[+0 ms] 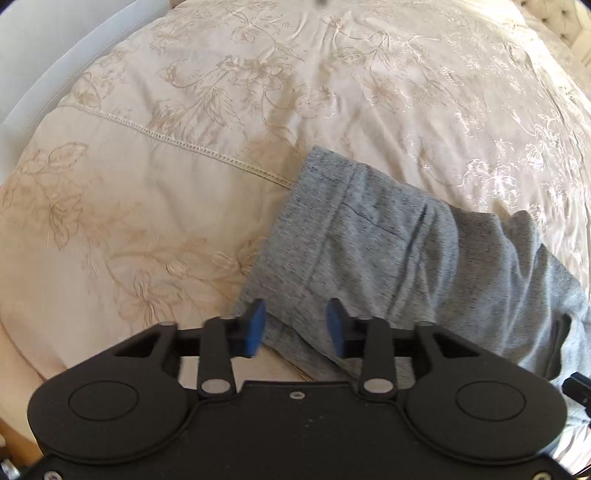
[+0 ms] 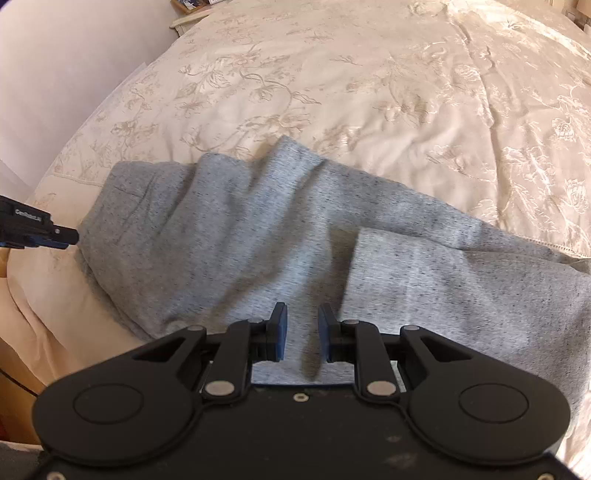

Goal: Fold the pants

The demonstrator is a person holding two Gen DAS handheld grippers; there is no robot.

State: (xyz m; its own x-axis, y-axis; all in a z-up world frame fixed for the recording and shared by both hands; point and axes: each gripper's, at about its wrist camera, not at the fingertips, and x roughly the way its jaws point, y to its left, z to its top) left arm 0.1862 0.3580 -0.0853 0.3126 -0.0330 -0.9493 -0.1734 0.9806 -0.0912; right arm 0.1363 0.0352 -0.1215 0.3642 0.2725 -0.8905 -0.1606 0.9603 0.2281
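Observation:
Grey marled pants (image 2: 258, 236) lie crumpled across a cream floral bedspread (image 2: 332, 81), one leg folded over toward the right. My right gripper (image 2: 303, 332) hovers over the middle of the cloth, open, its blue pads apart and pressing on nothing. In the left wrist view the waistband end of the pants (image 1: 369, 229) lies ahead and to the right. My left gripper (image 1: 297, 325) stands open above the near left corner of the pants; cloth shows in the gap, and the pads do not press on it. The left gripper (image 2: 68, 238) also shows at the far left of the right wrist view, beside the pants' edge.
The bed's edge falls away at the lower left, where a peach sheet (image 2: 44, 295) and a wooden frame (image 2: 14, 387) show. A pale wall (image 2: 55, 74) runs along the left. A tufted headboard (image 1: 554, 22) stands at the far right. An embroidered seam (image 1: 177, 140) crosses the bedspread.

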